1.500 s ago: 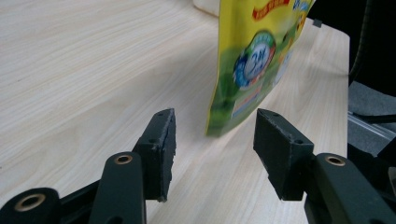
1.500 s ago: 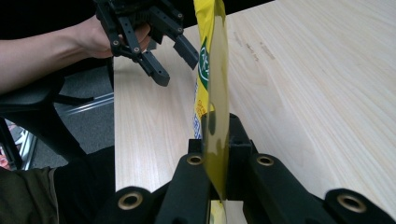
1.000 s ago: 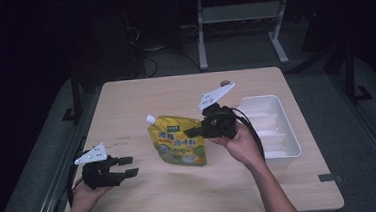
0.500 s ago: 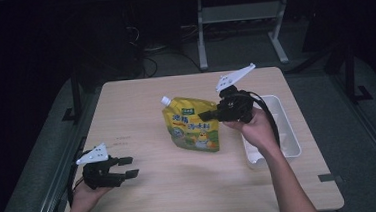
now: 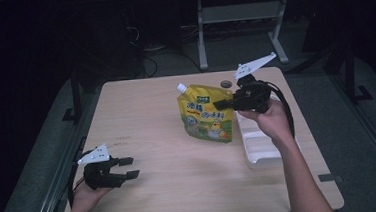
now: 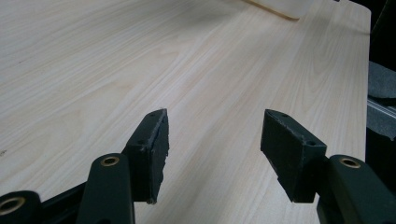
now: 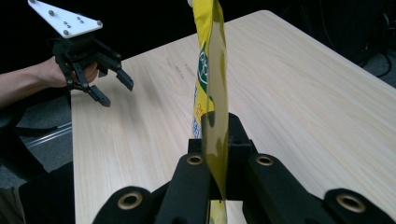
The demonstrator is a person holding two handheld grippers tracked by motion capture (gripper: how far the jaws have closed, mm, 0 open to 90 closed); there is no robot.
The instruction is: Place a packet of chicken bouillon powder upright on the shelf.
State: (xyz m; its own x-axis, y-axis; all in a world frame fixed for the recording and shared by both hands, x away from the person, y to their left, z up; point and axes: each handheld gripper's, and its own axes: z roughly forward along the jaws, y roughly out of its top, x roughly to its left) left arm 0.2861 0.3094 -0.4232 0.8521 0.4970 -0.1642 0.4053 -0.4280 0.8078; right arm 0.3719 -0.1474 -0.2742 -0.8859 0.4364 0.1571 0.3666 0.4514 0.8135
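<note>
My right gripper (image 5: 222,104) clamps the yellow pouch (image 5: 206,115) by its edge, carrying it toward the white tray (image 5: 259,153); left gripper (image 5: 128,168) idles, jaws apart, at the table's (image 5: 181,186) near-left corner.

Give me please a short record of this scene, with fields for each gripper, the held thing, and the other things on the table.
right gripper: shut on one edge of the yellow pouch, lifted above the table
yellow pouch: spouted, white cap at top, hanging upright, seen edge-on in the right gripper view
left gripper: open, holding nothing, low at the near left of the table
white tray: on the table's right side, partly behind the right hand
table: light wood
</note>
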